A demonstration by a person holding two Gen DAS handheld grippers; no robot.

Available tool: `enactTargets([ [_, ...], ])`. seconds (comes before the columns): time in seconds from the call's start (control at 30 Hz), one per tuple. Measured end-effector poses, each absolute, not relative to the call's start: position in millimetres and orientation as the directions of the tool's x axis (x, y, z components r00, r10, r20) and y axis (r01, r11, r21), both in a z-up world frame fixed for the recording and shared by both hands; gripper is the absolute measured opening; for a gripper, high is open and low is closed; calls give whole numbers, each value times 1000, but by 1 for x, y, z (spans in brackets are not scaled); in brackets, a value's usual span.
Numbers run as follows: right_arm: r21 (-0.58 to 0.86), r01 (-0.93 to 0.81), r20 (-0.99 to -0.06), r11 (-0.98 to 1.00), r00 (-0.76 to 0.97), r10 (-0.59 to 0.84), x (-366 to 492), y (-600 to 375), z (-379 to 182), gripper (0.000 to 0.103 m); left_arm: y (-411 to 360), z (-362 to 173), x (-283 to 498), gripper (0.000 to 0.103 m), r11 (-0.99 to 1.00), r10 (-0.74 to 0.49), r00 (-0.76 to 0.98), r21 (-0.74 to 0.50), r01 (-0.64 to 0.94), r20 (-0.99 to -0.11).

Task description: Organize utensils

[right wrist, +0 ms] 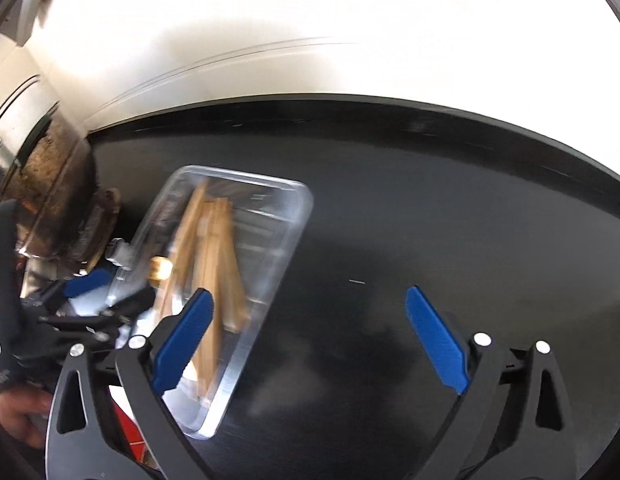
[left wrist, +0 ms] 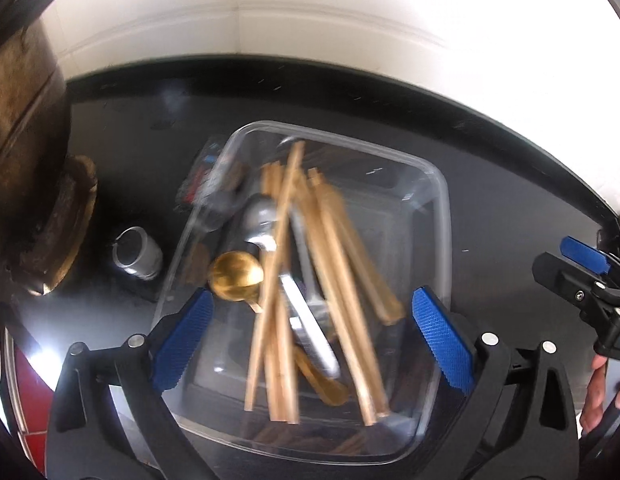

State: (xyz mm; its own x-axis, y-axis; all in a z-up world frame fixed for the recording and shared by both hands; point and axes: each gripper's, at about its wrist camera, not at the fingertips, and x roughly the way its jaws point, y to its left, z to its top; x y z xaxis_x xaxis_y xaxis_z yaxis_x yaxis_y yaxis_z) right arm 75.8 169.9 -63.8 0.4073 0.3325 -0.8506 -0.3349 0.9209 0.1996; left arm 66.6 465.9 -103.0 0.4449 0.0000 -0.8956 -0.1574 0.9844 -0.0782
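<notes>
The main risk is a messy grab — the wooden chopsticks (left wrist: 293, 280) lie crossed in a loose heap over a gold spoon (left wrist: 235, 276) and a silver utensil (left wrist: 310, 328), so fingers closing on one stick could drag or flick its neighbours out of the clear plastic container (left wrist: 440, 216). The light container could also skid on the glossy black desk (left wrist: 390, 120) if a finger catches its rim.

The left hand-held gripper (left wrist: 310, 340) hangs with its jaws wide apart and empty; in its view the heap fills the centre, right between the fingers. The right hand-held gripper (right wrist: 310, 340) is likewise spread and holds nothing — the container sits centre-left in its view, mostly beyond its left finger, bare desk ahead.
</notes>
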Motion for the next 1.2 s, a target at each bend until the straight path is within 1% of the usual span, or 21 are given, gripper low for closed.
enactTargets([
  [0.13,160,-285,-853,945,443,278,70,110,-59,94,422,-94,69,97,992,17,477,-43,-115,-879],
  [0.2,120,-258,-855,959,464,231,65,74,-56,94,399,-92,73,97,996,-21,477,-62,-70,-878],
  [0.3,62,-227,-856,972,488,169,59,22,-55,94,357,-89,77,97,997,-21,483,-52,-52,-875],
  [0.37,22,-203,-855,979,503,124,55,-12,-54,94,321,-91,80,97,997,-65,460,-82,-17,-886],
  [0.4,12,-192,-855,981,507,110,52,-25,-55,94,303,-91,82,97,997,-64,454,-74,-4,-889],
  [0.5,-5,-137,-861,991,504,65,47,-76,-57,94,261,-94,84,97,998,-57,440,-60,8,-896],
  [0.6,-1,-81,-863,997,503,40,42,-127,-63,94,234,-99,85,97,996,-79,419,-83,8,-904],
  [0.73,2,-19,-868,1000,497,11,36,-182,-71,94,203,-103,88,97,995,-69,400,-90,-35,-914],
  [0.93,10,-18,-869,1000,495,17,31,-223,-80,94,183,-108,79,97,992,-69,376,-103,-73,-924],
  [1.2,21,-39,-858,999,513,38,32,-228,-80,94,166,-101,78,97,992,-81,411,-114,-55,-908],
])
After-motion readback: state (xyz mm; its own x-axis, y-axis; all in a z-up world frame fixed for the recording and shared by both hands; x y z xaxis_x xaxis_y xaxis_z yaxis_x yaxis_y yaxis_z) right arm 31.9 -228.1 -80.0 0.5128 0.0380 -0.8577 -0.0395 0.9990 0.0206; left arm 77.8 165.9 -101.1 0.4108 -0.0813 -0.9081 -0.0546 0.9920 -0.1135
